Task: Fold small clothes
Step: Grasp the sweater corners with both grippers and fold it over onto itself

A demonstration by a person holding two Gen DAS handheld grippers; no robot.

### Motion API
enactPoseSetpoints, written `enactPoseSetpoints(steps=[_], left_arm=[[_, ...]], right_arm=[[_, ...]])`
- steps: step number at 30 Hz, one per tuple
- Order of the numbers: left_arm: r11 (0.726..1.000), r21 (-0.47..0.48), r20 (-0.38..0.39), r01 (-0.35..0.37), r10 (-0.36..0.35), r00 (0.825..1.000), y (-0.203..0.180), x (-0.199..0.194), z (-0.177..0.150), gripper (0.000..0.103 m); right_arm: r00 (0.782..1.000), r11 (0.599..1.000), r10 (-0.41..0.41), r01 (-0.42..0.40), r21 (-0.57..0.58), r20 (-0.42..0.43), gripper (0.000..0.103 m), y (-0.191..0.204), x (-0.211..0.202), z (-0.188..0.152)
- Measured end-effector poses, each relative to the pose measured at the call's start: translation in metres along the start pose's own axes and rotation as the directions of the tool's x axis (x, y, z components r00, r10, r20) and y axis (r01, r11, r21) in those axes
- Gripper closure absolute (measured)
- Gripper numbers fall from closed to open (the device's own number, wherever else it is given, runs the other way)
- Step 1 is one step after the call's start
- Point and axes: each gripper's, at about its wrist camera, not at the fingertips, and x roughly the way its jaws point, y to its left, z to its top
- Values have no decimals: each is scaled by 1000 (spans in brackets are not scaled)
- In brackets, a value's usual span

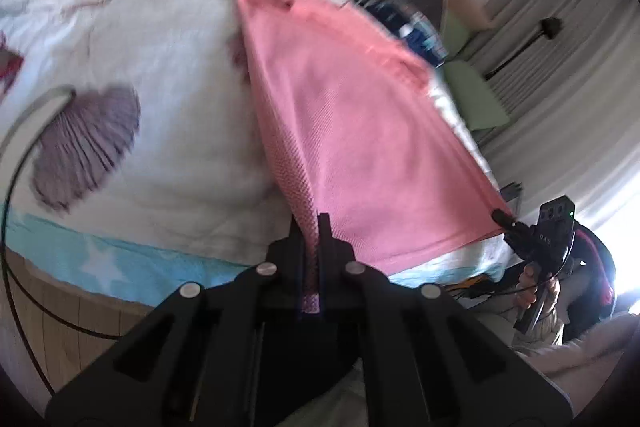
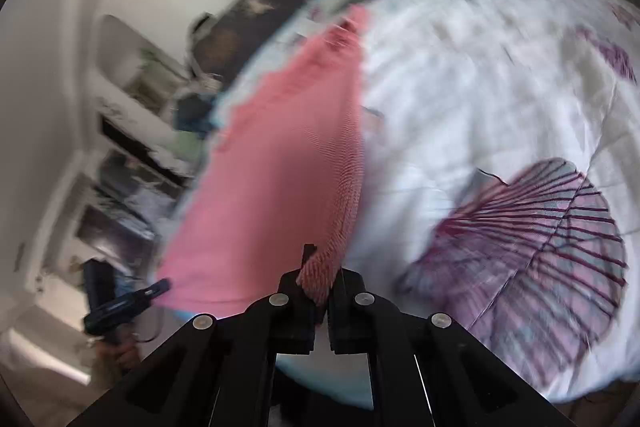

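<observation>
Pink knit garment (image 1: 352,131) hangs stretched above the shell-print bedsheet (image 1: 132,39), its near edge running between the left gripper (image 1: 312,227) and right gripper (image 2: 320,267), each clamped on one corner, its length reaching toward the frame's top.

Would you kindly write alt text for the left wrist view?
The left tongs clamp one corner of a pink cloth stretched above a white shell-print bedspread. The right tongs grip its other near corner.
</observation>
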Motion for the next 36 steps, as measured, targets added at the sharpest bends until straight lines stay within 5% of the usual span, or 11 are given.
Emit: enactPoseSetpoints(steps=[5, 10, 12, 14, 19, 26, 28, 30, 31, 33, 36], left_arm=[[999, 45, 18, -15, 14, 1000, -3, -18, 9, 97], [999, 15, -91, -33, 34, 995, 8, 13, -1, 96], [998, 14, -119, -66, 67, 991, 10, 21, -6, 94], [997, -3, -140, -75, 74, 987, 12, 27, -8, 82], [996, -82, -134, 30, -41, 990, 14, 30, -5, 42], [999, -36, -147, 8, -13, 989, 3, 37, -5, 36], [999, -46, -153, 6, -13, 988, 6, 40, -3, 36], [999, -50, -145, 1, -8, 989, 7, 42, -3, 36], [999, -41, -140, -18, 12, 990, 6, 42, -3, 44], [997, -8, -130, -82, 80, 988, 4, 43, -3, 94], [995, -78, -89, -66, 59, 994, 8, 31, -4, 98]], right_arm=[[998, 996, -50, 49, -76, -24, 100, 19, -21, -7], [995, 997, -78, 77, -14, -62, 94, -5, -16, -15], [992, 994, -109, 109, 9, -57, 75, -12, -17, -13], [990, 991, -133, 134, 27, -37, 55, -17, -19, -10], [995, 995, -92, 94, 36, -49, 33, -19, -8, 4], [997, 996, -8, 14, 83, -76, 26, -23, 7, 6], [996, 997, -33, 39, 61, -86, 28, -20, 13, 8], [995, 997, -66, 68, 27, -77, 54, -14, 20, 9], [994, 998, -59, 61, 21, -89, 62, -12, 24, 9], [989, 999, -40, 44, 31, -141, 97, -11, 39, 6], [990, 998, -31, 39, 57, -137, 100, -6, 40, 3]])
